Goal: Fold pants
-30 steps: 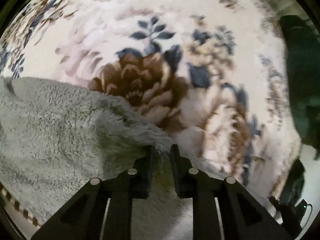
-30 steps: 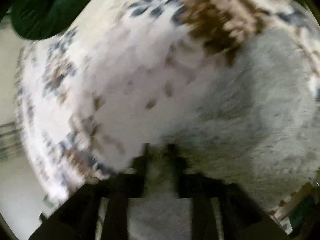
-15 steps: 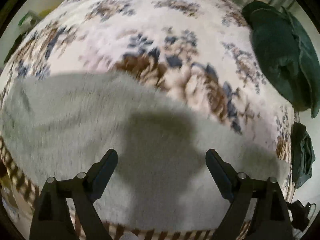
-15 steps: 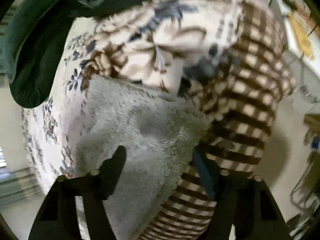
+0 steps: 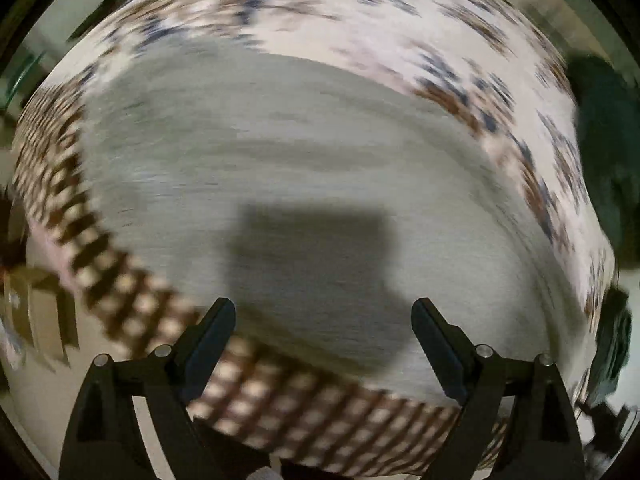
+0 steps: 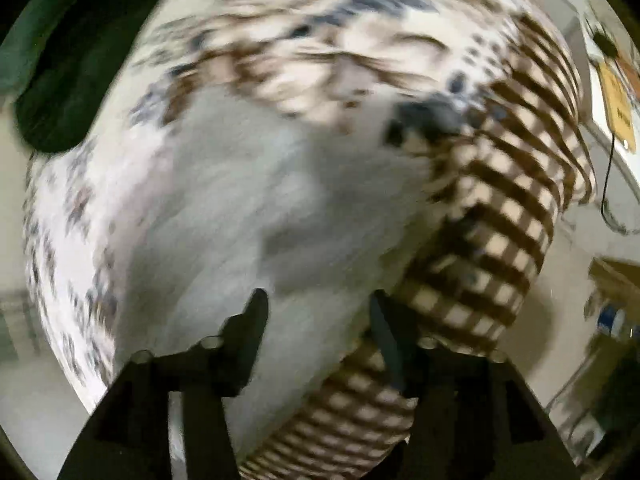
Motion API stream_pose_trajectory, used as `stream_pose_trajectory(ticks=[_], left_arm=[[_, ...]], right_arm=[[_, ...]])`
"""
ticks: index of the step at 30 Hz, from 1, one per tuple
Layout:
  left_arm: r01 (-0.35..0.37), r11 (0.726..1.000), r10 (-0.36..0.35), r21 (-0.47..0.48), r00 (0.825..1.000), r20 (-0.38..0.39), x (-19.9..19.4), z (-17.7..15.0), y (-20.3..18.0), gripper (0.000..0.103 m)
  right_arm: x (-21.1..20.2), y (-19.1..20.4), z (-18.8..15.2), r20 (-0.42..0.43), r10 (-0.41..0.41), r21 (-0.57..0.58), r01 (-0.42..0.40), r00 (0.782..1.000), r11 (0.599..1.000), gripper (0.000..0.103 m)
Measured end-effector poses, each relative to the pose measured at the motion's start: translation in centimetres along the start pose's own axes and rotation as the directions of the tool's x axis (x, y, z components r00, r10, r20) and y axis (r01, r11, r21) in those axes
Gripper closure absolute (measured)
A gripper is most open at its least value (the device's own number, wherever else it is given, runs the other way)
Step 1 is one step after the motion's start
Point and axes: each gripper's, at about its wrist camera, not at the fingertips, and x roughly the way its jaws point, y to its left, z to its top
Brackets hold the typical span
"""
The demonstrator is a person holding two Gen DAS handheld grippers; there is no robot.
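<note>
The grey fleecy pants [image 5: 288, 168] lie flat on a floral bedspread [image 5: 400, 32], near its checked border. My left gripper [image 5: 323, 316] is open and empty, held above the near edge of the pants, with its shadow on the cloth. In the right wrist view the pants [image 6: 240, 208] also lie flat. My right gripper [image 6: 318, 308] is open and empty above their near end. Both views are blurred by motion.
A brown-and-cream checked border [image 5: 132, 300] runs along the bed edge, also in the right wrist view [image 6: 504, 216]. Dark green clothing [image 5: 604, 152] lies at the right side of the bed, and in the right wrist view at top left [image 6: 60, 92]. Floor and furniture [image 6: 600, 300] lie beyond the bed.
Both grippers were shut on the grey pants a second ago. They have opened, let go, and pulled back and up, so more of the pants and the checked border show.
</note>
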Motion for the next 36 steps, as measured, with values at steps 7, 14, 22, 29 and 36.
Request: stream_pose_trajectory(ticks=[7, 14, 22, 29, 36], left_arm=[[-0.062, 0.98, 0.079, -0.191, 0.994, 0.081, -1.3, 7.4, 13.2, 0.013], [-0.023, 0.974, 0.038, -0.223, 0.997, 0.062, 2.6, 12.4, 18.2, 0.034], [0.024, 0.976, -0.004, -0.215, 0.996, 0.093, 1.7, 11.8, 19.7, 0.089], [0.02, 0.973, -0.007, -0.232, 0.998, 0.059, 1.8, 11.4, 21.6, 0.089], [0.046, 0.977, -0.048, -0.21, 0.999, -0.007, 2.9, 11.7, 21.7, 0.082]], right_arm=[[3.1, 8.4, -12.3, -0.172, 0.076, -0.127, -0.099, 0.982, 0.987, 0.046], [8.8, 14.6, -24.5, -0.352, 0.14, -0.149, -0.203, 0.925, 0.968, 0.047], [11.7, 18.5, -30.1, -0.271, 0.127, -0.135, -0.169, 0.954, 0.976, 0.096], [7.2, 17.5, -30.7, -0.221, 0.047, -0.235, -0.1, 0.974, 0.967, 0.096], [10.9, 17.2, -30.6, -0.312, -0.016, -0.234, -0.06, 0.95, 0.97, 0.083]])
